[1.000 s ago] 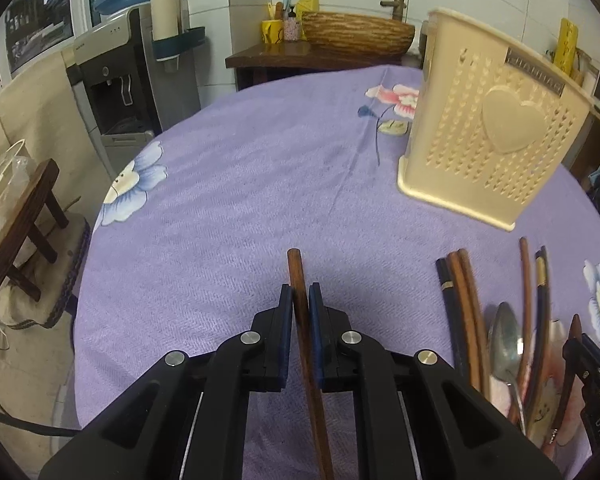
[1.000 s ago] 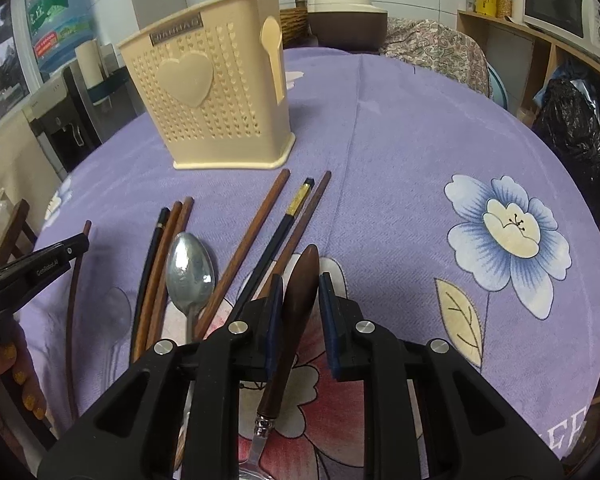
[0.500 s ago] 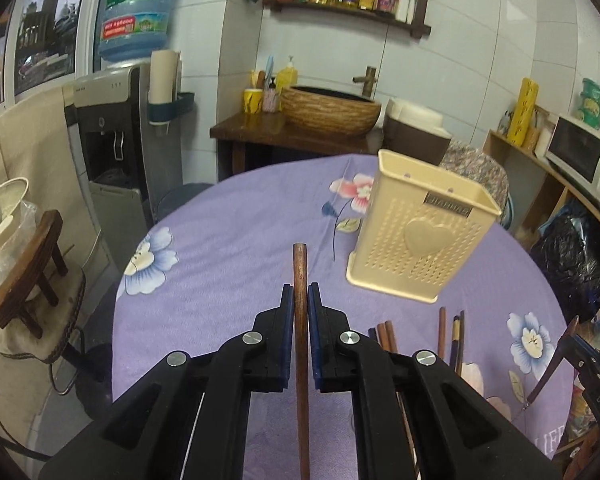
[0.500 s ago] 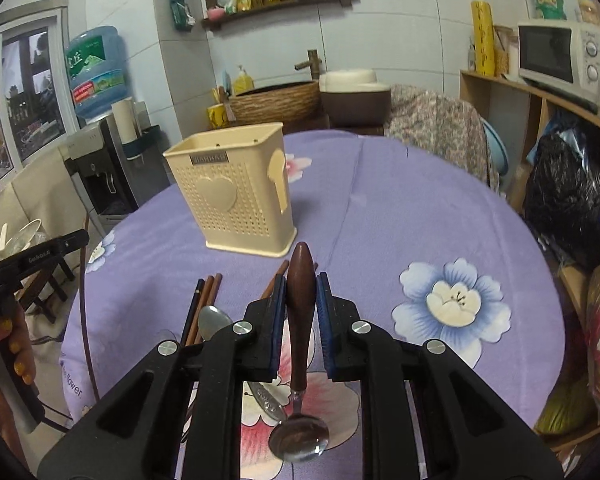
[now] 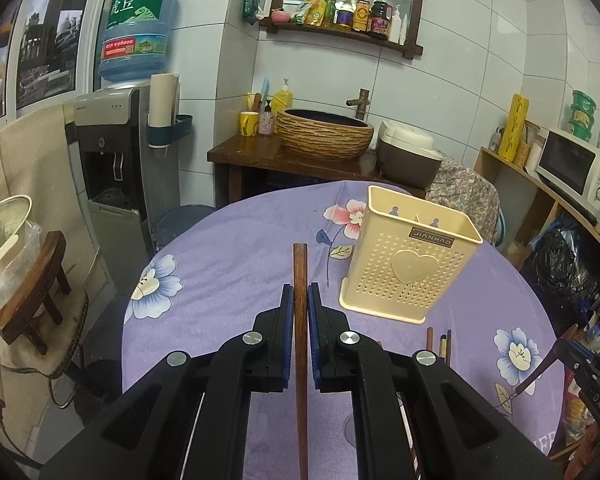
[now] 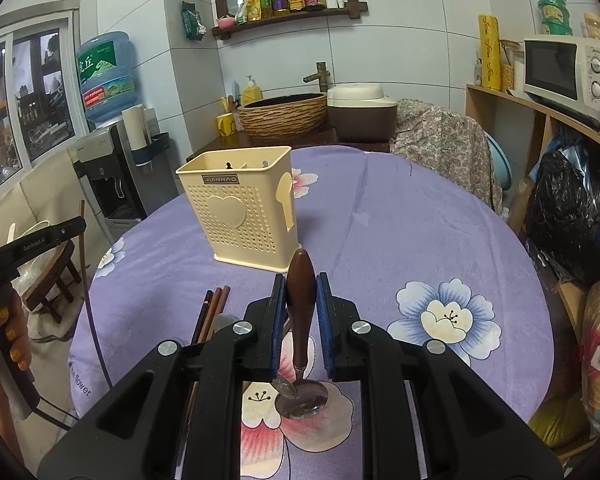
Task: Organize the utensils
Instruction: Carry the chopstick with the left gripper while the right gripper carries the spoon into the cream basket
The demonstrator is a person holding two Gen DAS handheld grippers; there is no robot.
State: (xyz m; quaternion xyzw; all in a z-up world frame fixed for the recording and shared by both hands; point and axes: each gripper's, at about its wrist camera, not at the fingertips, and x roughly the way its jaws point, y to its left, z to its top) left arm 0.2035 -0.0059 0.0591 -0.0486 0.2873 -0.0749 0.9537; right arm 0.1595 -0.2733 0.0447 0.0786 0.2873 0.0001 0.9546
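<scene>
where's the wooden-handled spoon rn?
Right wrist view, centre: the wooden-handled spoon is clamped by its handle in the right gripper, bowl hanging low over the tablecloth, just in front of the cream utensil holder.

1. Tablecloth (image 6: 380,220) showing lilac, printed with blue-white and pink flowers.
2. Utensil holder (image 5: 408,264) showing cream, dotted with perforations around a raised heart.
3. Chopstick (image 5: 300,320), left of the holder, showing reddish brown.
4. Spoon (image 6: 300,304) showing dark brown handle, silver bowl.
</scene>
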